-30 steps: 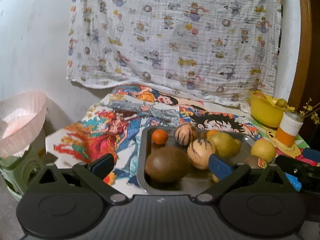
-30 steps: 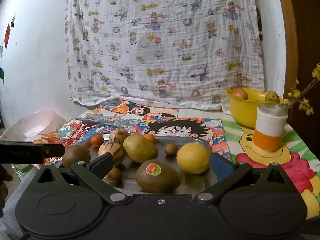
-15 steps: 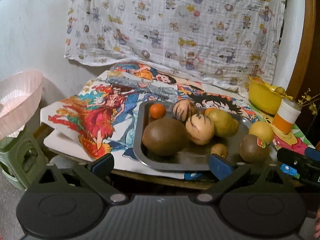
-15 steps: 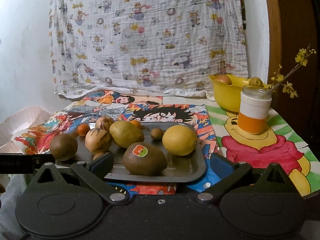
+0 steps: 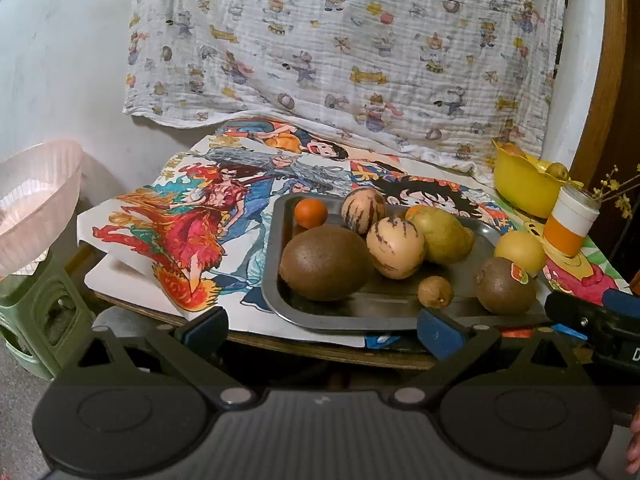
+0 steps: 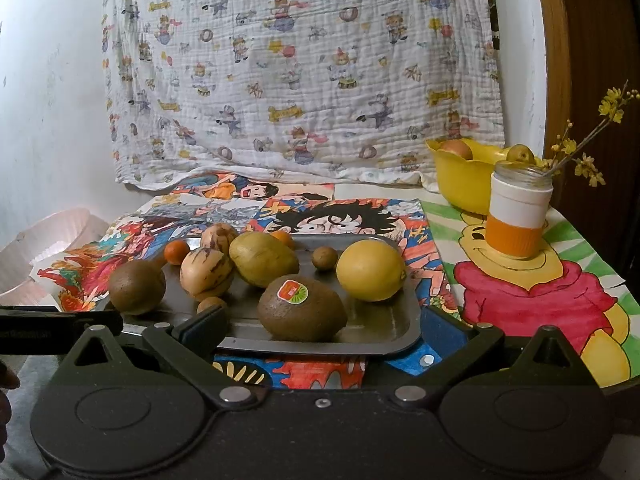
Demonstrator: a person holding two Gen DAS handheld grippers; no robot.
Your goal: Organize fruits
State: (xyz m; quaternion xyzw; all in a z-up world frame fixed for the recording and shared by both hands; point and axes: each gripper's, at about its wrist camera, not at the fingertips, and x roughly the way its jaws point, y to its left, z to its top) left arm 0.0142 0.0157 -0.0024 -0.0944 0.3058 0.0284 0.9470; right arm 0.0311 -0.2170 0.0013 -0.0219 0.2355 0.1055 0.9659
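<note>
Both claws spread wide and holding nothing: left gripper [image 5: 320,324] low in the frame just short of the near rim of the dark rectangular metal tray [image 5: 276,240]; right gripper [image 6: 322,326] likewise low, its blue pads flanking the tray's near edge; fruit heaped on that tray at mid-frame: large brown kiwi [image 5: 326,263] at lower left, long axis running left to right; second brown kiwi with a red and green sticker [image 6: 302,309] nearest the right-wrist lens, long axis also left to right, blunt end toward the right; greenish-yellow pear [image 6: 264,259] lying on its side, long axis slanting from upper left to lower right; two striped cream melons [image 5: 394,248], small orange tangerine [image 5: 311,213], round yellow lemon [image 6: 370,270] and small brown nuts between; more fruit in the yellow plastic bowl [image 6: 464,184] at upper right, behind a white and orange jar [image 6: 518,216]; pale pink bowl [image 5: 36,204] at far left; stage unclear, fitting either sorting under way or a pause between picks; next pick probably needs a grip across a fruit's short axis.
</note>
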